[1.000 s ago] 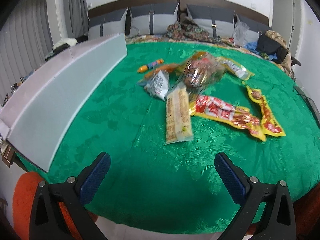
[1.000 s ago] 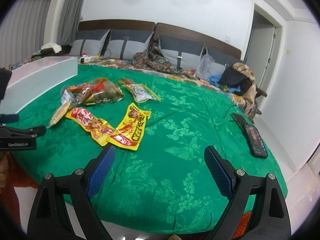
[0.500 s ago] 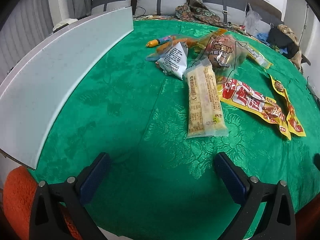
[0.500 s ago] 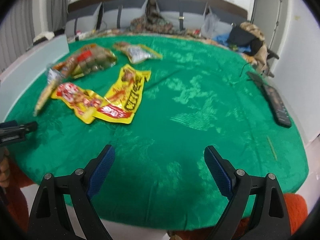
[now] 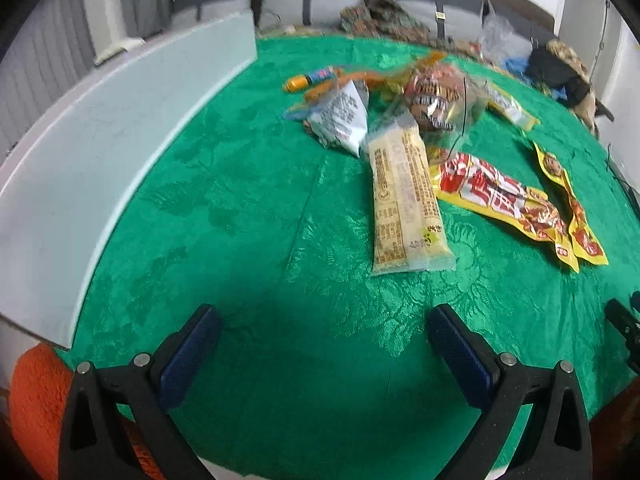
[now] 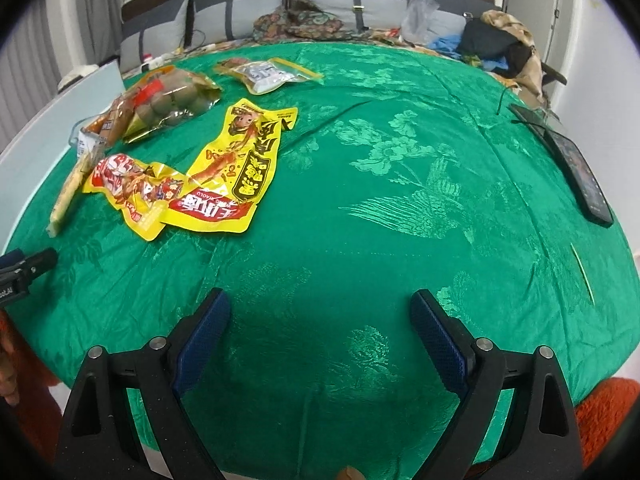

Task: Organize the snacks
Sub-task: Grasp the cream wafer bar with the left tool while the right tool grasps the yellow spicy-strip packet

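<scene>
Several snack packets lie on a green cloth (image 5: 240, 216). A long pale cracker pack (image 5: 404, 196) lies nearest my left gripper (image 5: 324, 340), which is open and empty just short of it. Behind it sit a white triangular packet (image 5: 340, 120), a clear bag of brown snacks (image 5: 436, 96) and an orange sausage stick (image 5: 310, 79). A red-and-yellow packet (image 5: 500, 196) lies to the right, overlapped by a yellow packet (image 6: 240, 164). My right gripper (image 6: 320, 332) is open over bare cloth, right of the yellow packet. A silver-and-yellow packet (image 6: 268, 74) lies further back.
A long white box (image 5: 100, 152) runs along the cloth's left side. A black phone (image 6: 576, 168) lies near the right edge. Pillows, clothes and bags are piled at the back (image 6: 304, 16). Orange fabric (image 5: 36, 400) shows below the front edge.
Both grippers have moved forward and tilted down over the cloth, so the snacks look nearer and larger. Both stayed open. No packet has shifted.
</scene>
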Demonstrator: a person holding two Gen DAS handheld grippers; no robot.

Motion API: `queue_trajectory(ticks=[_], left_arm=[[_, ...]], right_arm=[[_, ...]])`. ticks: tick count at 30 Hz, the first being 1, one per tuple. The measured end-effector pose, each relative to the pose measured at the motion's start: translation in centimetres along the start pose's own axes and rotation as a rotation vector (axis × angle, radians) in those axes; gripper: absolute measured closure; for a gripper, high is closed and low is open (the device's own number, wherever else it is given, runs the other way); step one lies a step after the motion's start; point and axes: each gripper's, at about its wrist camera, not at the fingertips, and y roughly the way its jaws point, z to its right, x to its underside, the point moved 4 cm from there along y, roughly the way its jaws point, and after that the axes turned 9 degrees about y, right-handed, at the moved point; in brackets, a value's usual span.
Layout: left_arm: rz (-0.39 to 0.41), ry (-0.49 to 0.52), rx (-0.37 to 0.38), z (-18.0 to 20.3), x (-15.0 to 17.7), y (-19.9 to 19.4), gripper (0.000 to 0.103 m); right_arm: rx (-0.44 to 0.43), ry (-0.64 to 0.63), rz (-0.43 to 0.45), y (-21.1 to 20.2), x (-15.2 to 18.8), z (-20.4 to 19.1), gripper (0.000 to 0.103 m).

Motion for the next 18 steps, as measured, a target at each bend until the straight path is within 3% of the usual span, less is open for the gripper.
queue_trajectory(ticks=[2, 3, 6, 9, 12, 15, 17, 18], left_arm=[[-0.032, -0.040, 0.095, -0.5, -1.0, -0.2, 0.000], [-0.012, -0.068, 0.157, -0.7, -1.6, -0.7, 0.000], [0.043, -0.088, 0.246, -1.3, -4.2, -1.9, 0.000], [0.053, -0.057, 0.278, -1.2, -6.5, -1.8, 0.000], [0.024, -0.015, 0.254, -0.8, -8.2, -0.2, 0.001], [-0.027, 0.017, 0.253, -0.4, -8.7, 1.7, 0.014], [-0.057, 0.039, 0.255, 0.1, -8.6, 2.6, 0.034], [-0.069, 0.053, 0.247, 0.2, -8.5, 2.9, 0.055]], right_arm=[[0.008, 0.008, 0.009, -0.1, 0.0, 0.0, 0.009], [0.011, 0.011, 0.010, 0.0, 0.0, -0.1, 0.009], [0.012, 0.012, 0.013, 0.1, -0.1, -0.1, 0.009], [0.012, 0.012, 0.015, 0.1, -0.2, -0.1, 0.009], [0.013, 0.011, 0.018, 0.0, -0.1, -0.1, 0.009], [0.013, 0.010, 0.021, 0.0, -0.1, -0.1, 0.009], [0.013, 0.010, 0.022, 0.0, -0.1, -0.1, 0.009], [0.013, 0.010, 0.022, 0.0, -0.1, -0.1, 0.009]])
